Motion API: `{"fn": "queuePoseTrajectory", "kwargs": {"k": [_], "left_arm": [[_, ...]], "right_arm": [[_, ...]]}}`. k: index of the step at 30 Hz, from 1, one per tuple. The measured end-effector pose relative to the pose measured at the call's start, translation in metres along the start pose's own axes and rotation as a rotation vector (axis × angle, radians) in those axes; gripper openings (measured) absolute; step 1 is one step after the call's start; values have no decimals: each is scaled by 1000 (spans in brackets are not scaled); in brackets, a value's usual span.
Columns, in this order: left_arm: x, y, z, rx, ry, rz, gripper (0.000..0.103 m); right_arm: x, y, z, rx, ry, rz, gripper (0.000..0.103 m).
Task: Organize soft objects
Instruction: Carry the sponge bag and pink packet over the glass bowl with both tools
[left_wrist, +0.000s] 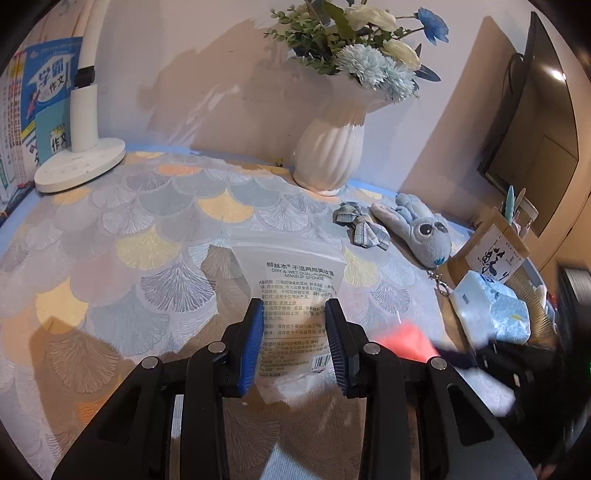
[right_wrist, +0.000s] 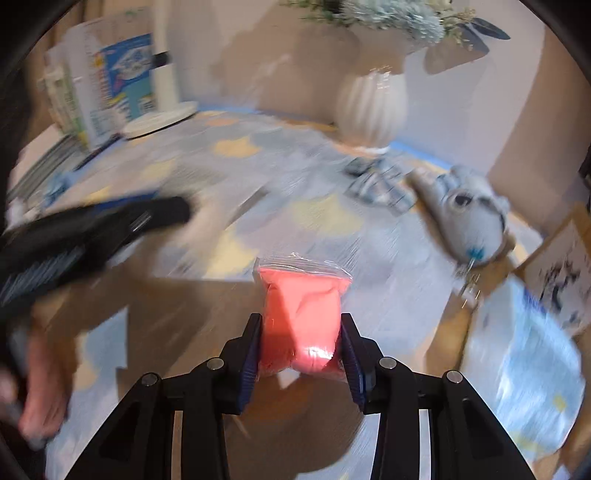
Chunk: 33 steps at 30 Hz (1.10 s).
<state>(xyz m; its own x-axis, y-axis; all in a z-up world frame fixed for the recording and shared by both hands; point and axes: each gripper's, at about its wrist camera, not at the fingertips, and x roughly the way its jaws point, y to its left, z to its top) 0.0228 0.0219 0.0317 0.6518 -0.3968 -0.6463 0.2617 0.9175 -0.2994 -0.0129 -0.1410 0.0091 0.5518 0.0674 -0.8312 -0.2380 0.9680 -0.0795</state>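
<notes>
Right wrist view shows the right gripper (right_wrist: 300, 338) with jaws clenched on a small clear bag of coral-pink soft stuff (right_wrist: 301, 314), lifted over the surface (badly blurred). The left gripper (left_wrist: 294, 341) pinches a clear printed makeup-sponge pouch (left_wrist: 295, 295); next, likely tucking bag into pouch.

Left tongs (left_wrist: 294, 314) clamped; right tongs (right_wrist: 301, 326) clamped, tilted down.

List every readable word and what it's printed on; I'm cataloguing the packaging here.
"DRY & WET DUAL-PURPOSE MAKEUP SPONGE": clear sponge bag, between the left gripper's fingers; its small print is unreadable.
"作文": blue book behind the lamp.
Brown box: brush characters, unreadable.
Pink bag: no text.
</notes>
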Motion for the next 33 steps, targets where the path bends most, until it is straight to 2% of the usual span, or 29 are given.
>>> {"fn": "queuePoseTrajectory", "kwargs": {"k": [4,9,14,17,20,22,24,25,27,29,31,32,33], "left_arm": [[-2,-2,-1,7,0,11,30],[-15,-7,-10,-12,-16,25,30],[-46,-22,-23,-74,-60,-58,30],[-60,-47,-21,-30,-76,-75,30],[-69,-73,-14,37,-78,-81,31],[-67,-84,-12,78,-53,-54,46],[-60,-85,-15,86,-9,13,98],[-57,-82,-19,87,2,60,103],[-53,-76,-30,94,2,151,102],[-38,-71,-39,94,93,199,100],[-25,-69,-46,96,155,199,79],[-18,-71,-48,107,176,219,44],[-14,-72,-49,111,188,238,39]], "right_arm": [[-22,10,-39,-12,-15,47,40],[-47,-5,-76,54,-16,94,40],[-71,-31,-89,139,-56,120,40],[-88,-48,-89,182,-92,152,40],[-106,-55,-93,184,-135,133,40],[-117,-60,-100,192,-158,128,40],[-121,-67,-109,209,-159,122,40],[-121,-71,-112,214,-156,119,40],[-122,-80,-122,227,-151,114,40],[-121,-92,-131,255,-142,126,40],[-118,-105,-138,297,-132,152,40],[-117,-110,-140,315,-130,164,40],[-118,-115,-142,331,-132,171,40]]}}
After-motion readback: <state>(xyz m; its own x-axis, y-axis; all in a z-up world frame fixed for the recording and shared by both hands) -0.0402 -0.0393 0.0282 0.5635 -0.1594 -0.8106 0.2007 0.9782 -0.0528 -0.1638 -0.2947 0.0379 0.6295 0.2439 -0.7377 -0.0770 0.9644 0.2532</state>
